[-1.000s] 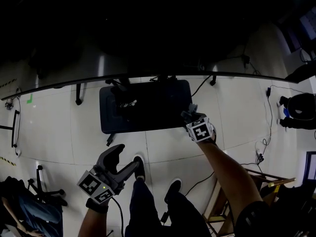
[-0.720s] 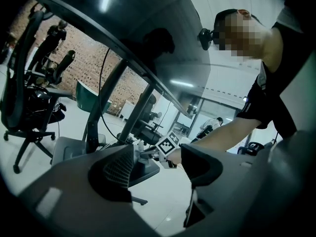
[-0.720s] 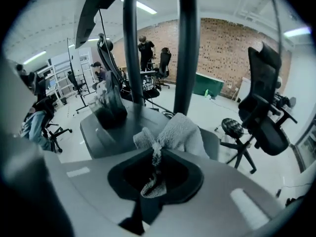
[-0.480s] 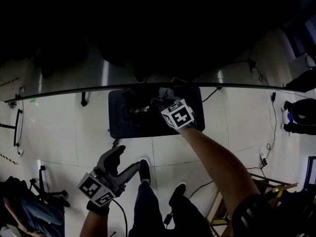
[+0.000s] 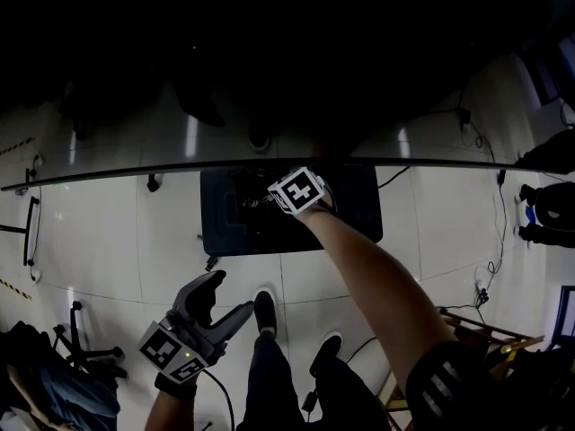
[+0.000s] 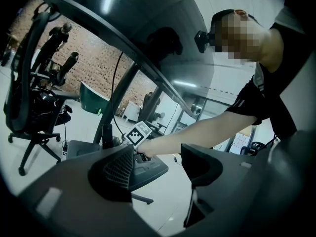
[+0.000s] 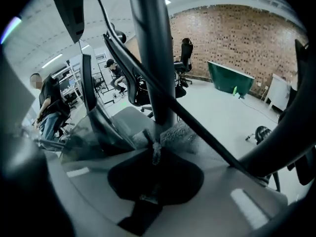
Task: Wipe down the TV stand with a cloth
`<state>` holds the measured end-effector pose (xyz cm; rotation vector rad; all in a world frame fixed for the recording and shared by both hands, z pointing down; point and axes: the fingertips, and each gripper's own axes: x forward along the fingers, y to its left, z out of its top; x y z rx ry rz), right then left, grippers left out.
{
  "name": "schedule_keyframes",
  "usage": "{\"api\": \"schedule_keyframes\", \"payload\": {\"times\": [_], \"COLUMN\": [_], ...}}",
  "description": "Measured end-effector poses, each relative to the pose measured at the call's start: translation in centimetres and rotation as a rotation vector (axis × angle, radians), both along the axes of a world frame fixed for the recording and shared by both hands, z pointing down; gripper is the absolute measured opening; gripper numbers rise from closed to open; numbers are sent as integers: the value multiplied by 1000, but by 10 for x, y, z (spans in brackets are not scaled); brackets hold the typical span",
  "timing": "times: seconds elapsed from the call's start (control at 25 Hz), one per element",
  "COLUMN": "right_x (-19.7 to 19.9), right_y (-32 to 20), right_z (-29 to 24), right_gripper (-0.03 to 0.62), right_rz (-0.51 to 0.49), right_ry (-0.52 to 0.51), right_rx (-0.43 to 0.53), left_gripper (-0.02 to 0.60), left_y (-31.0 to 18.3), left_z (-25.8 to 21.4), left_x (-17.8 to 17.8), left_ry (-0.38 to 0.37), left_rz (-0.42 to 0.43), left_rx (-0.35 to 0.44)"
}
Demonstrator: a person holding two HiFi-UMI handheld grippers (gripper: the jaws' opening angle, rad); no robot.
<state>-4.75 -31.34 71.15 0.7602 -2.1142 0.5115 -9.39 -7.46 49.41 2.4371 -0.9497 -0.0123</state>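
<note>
Right gripper view | right gripper pinches cloth on TV stand base | left gripper spread

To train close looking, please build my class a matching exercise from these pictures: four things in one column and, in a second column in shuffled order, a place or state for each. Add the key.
Column 1
1. left gripper
2. right gripper
3. cloth
4. office chair

Column 2
A. lies against the foot of the stand's pole
B. jaws apart, nothing between them
C. stands on the pale floor, off to one side of the stand
D. jaws shut on grey fabric

Pairs: 1-B, 2-D, 3-A, 4-C
</note>
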Motion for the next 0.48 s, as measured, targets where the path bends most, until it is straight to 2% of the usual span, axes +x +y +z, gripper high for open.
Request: {"api": "schedule_keyframes", "payload": {"times": [0.12, 0.24, 0.48], "right_x": [11, 38, 136], "right_y": [0, 0, -1], "right_z": [0, 1, 0], "right_gripper": [38, 38, 38], "right_rz": [4, 30, 140], "right_ry": [18, 57, 144], "right_rx": [0, 4, 12], "left_gripper": [327, 327, 327], "left_y": [2, 4, 7], "left_z": [4, 7, 1], "left_x": [4, 9, 29], "left_ry": [-3, -4, 9], "left_rz": [13, 20, 44], "left_rx": [-5, -9, 0]}}
